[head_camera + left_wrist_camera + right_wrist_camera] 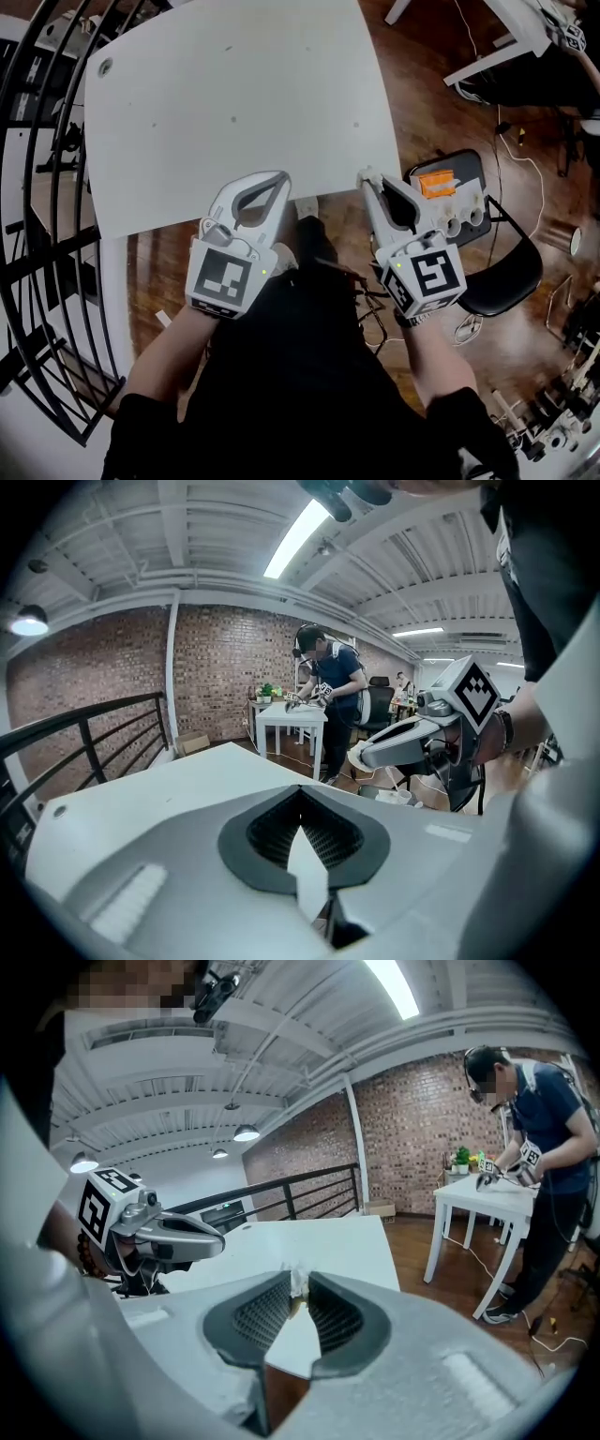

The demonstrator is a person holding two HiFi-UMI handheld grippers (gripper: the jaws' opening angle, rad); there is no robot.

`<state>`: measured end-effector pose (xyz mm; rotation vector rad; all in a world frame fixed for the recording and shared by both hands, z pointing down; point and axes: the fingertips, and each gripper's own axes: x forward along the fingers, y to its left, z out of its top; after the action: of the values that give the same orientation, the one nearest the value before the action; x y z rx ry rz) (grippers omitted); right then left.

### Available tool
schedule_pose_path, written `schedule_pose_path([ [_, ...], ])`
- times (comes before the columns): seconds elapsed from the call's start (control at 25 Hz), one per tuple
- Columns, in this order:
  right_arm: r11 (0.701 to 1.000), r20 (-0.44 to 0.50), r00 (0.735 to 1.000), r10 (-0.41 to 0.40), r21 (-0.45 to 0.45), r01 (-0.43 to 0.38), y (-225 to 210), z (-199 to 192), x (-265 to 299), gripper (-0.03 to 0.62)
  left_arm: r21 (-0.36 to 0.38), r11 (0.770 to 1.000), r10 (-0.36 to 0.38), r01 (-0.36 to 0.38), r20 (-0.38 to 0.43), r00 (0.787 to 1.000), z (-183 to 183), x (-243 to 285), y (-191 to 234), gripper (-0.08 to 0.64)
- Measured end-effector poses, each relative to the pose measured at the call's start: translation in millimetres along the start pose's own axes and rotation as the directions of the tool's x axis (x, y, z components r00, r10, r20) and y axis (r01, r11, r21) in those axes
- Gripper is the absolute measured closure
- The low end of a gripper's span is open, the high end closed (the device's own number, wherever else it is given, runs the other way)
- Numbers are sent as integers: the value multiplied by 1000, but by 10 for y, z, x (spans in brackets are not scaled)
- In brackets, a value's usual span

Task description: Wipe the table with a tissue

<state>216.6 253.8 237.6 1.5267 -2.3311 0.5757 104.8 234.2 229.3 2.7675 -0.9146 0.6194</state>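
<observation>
The white table (pixel 234 84) fills the upper head view. Both grippers hover over its near edge, side by side. My left gripper (pixel 279 176) is shut, its tips touching, and I see nothing between them (pixel 302 794). My right gripper (pixel 367 176) is shut on a small white scrap of tissue (pixel 298 1282) that sticks out at the tips. A small white piece (pixel 307 205) lies at the table's near edge between the two grippers; what it is I cannot tell. The tabletop shows a few small dark specks (pixel 235 119).
A black chair (pixel 506 272) stands right of the table and holds an orange packet (pixel 435 185) and white cups (pixel 461 221). A black railing (pixel 47 234) runs along the left. Another white table (pixel 506 37) stands at the far right. Cables lie on the wooden floor. A person (pixel 544 1166) works at a white table.
</observation>
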Motion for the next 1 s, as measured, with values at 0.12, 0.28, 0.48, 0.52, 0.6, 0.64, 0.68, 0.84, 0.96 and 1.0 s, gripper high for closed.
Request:
schedule_pose_path([
  [0.12,1000,-23,1000,-1,8,2,-114,-65,159,546,-14,1000,-6,5,-21,1000,-70,162,87,545],
  [0.28,1000,-58,998,4,24,-2,-301,-171,354,546,-27,999,-19,18,-53,998,-135,409,140,545],
  [0.48,998,-107,994,8,61,-1,-624,-315,486,546,-39,998,-43,39,-108,993,-168,753,90,545],
  [0.52,998,-114,993,9,65,-1,-703,-334,511,546,-43,998,-46,41,-118,992,-167,833,78,545],
  [0.6,998,-124,992,11,68,-3,-832,-355,576,546,-46,998,-50,44,-130,990,-169,972,75,544],
  [0.64,998,-127,992,13,68,-4,-867,-361,613,546,-46,998,-52,46,-135,990,-176,1018,84,545],
  [0.68,997,-130,991,15,71,-6,-883,-367,650,546,-47,998,-53,47,-140,989,-184,1048,97,545],
  [0.84,996,-150,988,26,84,-14,-907,-436,776,546,-45,997,-66,60,-163,984,-229,1114,118,545],
  [0.96,997,-165,986,28,79,-15,-963,-484,854,546,-48,997,-73,66,-179,981,-256,1185,129,545],
  [1.0,997,-171,985,28,76,-15,-986,-502,879,546,-47,997,-76,68,-184,980,-255,1211,134,545],
])
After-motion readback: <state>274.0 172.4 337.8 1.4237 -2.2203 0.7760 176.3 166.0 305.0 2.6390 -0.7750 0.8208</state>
